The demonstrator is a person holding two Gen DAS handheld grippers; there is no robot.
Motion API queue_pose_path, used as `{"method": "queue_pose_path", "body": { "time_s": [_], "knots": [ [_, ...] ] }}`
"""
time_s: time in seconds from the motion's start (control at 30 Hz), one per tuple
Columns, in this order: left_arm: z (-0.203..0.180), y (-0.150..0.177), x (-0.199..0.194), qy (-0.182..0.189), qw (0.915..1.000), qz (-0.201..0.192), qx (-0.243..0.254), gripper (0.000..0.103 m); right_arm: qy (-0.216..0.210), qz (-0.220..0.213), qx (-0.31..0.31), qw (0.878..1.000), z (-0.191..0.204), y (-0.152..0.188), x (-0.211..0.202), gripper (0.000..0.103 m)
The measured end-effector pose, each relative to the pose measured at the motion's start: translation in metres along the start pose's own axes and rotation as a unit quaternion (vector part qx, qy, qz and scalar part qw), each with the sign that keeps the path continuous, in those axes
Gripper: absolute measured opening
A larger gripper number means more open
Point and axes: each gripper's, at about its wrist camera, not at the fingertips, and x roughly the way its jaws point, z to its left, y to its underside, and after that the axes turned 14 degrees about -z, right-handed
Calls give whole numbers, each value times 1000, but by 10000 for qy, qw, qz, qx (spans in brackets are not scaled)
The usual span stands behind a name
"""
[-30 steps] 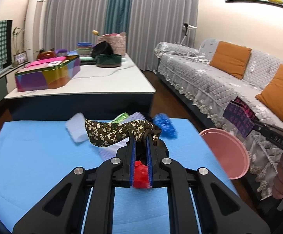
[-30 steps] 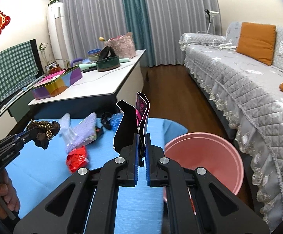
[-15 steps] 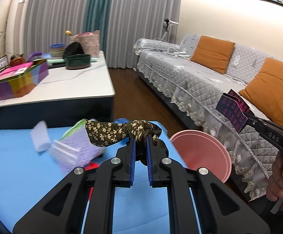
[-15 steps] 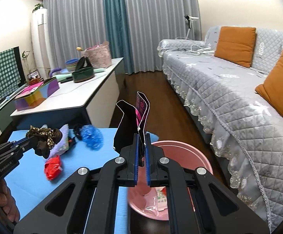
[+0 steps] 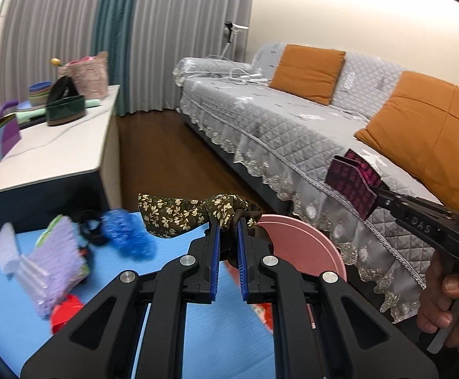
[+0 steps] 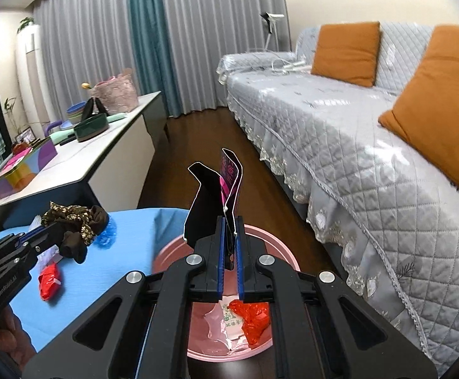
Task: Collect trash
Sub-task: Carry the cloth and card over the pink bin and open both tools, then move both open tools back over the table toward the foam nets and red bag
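The pink basin (image 6: 262, 235) stands open-topped in the gap between the blue table (image 6: 128, 221) on the left and the grey sofa (image 6: 340, 145) on the right. Bare dark floor (image 6: 204, 139) runs far between sofa and white counter (image 6: 115, 145). On the blue table, 1 loose cluster of trash (image 5: 55, 259) crowds the left part; its near surface lies bare.

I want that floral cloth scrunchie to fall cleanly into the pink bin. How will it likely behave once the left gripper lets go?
The floral cloth scrunchie droops sideways past the left gripper, so it is probably floppy and light. Its soft folds bunch around the pads, so it may cling briefly rather than slip. Being cloth, it should land limp in the pink bin without rolling.
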Motion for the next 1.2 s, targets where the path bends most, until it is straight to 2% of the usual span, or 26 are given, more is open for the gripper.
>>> {"method": "queue_pose_path", "body": {
  "time_s": [0.4,0.47,0.5,0.57,0.6,0.67,0.73,0.77,1.0,1.2],
  "knots": [
    [-28,17,54,409,9985,344,139,10,110,188,204,9996,-17,7,23,7],
    [-32,18,61,543,9977,389,140,10,72,262,243,9993,-18,9,27,8],
    [-33,18,65,619,9971,418,122,11,16,328,264,9991,-18,11,29,12],
    [-34,20,73,797,9954,533,75,18,31,410,235,9989,-16,13,33,14],
    [-33,22,75,802,9951,564,76,21,57,437,229,9988,-16,14,34,18],
    [-29,26,76,722,9954,628,38,36,77,457,263,9986,-17,14,35,26],
    [-23,27,71,674,9958,618,-93,37,131,444,313,9984,-19,14,35,42],
    [-18,29,67,643,9959,619,-176,37,132,443,338,9984,-19,14,35,43],
    [1,31,30,428,9972,561,-243,37,-28,423,411,9983,-9,12,35,43],
    [22,15,-24,220,9991,331,-165,37,-459,458,610,9960,26,9,29,43]
  ]
}}
